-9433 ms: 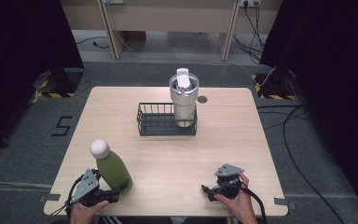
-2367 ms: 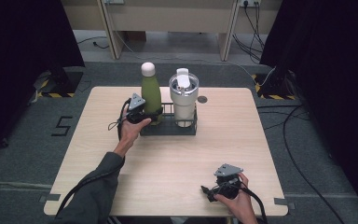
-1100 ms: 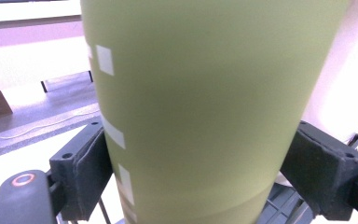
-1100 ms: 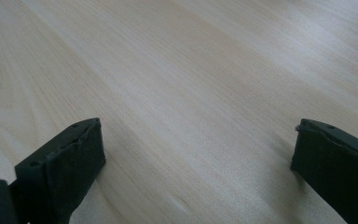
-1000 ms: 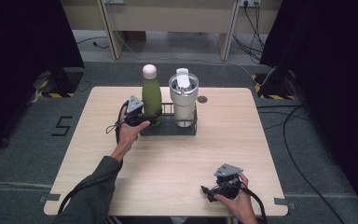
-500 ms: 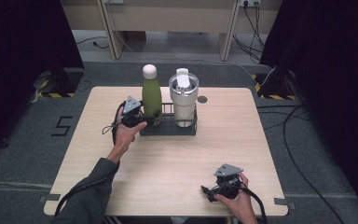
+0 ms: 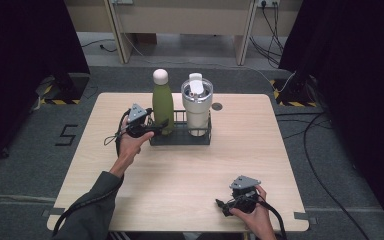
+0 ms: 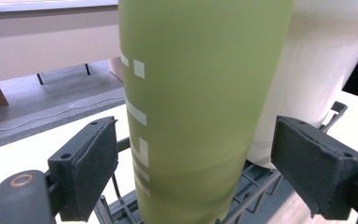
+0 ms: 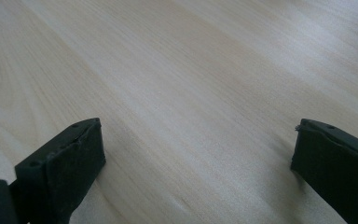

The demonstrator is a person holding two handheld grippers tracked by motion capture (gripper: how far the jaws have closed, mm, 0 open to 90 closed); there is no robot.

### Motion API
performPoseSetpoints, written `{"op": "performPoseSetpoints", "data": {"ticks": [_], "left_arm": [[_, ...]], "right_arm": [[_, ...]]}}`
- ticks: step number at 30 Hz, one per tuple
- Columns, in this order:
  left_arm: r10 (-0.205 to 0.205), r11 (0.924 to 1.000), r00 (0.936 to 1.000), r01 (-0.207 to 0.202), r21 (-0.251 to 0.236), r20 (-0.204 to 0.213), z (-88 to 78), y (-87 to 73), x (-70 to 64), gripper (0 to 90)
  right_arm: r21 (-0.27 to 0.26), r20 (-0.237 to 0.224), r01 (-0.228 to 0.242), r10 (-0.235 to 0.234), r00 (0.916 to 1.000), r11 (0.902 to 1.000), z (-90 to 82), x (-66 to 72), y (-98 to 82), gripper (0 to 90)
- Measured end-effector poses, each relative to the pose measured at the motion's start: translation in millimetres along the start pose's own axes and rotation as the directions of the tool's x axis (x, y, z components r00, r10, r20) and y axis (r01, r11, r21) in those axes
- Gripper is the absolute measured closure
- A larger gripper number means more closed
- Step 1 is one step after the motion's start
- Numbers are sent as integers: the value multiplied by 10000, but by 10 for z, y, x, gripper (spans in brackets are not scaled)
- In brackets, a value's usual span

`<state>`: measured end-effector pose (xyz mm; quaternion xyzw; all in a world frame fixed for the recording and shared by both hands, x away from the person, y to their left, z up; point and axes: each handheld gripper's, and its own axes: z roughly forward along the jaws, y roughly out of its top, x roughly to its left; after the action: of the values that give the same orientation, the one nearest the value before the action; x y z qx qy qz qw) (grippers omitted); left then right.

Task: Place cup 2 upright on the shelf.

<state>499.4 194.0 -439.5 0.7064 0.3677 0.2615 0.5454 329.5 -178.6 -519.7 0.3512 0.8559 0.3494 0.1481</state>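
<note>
Green bottle (image 7: 163,102) stands upright inside the wire basket (image 7: 180,138), beside the white tumbler (image 7: 196,106); left gripper (image 7: 156,126) fingers are open around it, probably releasing. Right gripper (image 7: 225,206) rests open on the surface (image 7: 190,170).

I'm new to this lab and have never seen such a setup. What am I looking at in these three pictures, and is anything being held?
A person sits at a wooden table with hand-held tongs in each hand. One picture looks down from above; the other two come from cameras riding on the tongs. On the table stands a black wire rack holding a green bottle and a white tumbler. The left tongs reach around the bottle, but in their own view there is a gap on both sides, so nothing is gripped. The right tongs rest near the table's front edge, open, with bare wood between the pads.
</note>
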Motion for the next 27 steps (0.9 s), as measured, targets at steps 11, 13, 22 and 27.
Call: {"op": "performPoseSetpoints", "data": {"ticks": [11,13,22,27], "left_arm": [[-212,9998,9996,213,-19,201,-196,-2,17,147],[-197,9998,9995,198,-16,263,-250,4,15,148],[-314,9995,9983,309,107,498,-436,-38,-13,148],[-178,9996,9981,164,246,584,-518,-84,-43,148]], "right_arm": [[30,-13,-83,83,10000,10000,-1,9,-1,27],[30,-13,-79,79,10000,10000,-1,8,-1,27],[25,-4,-29,29,10000,10000,-1,3,-1,27],[21,1,-8,8,10000,10000,0,1,-1,27]]}}
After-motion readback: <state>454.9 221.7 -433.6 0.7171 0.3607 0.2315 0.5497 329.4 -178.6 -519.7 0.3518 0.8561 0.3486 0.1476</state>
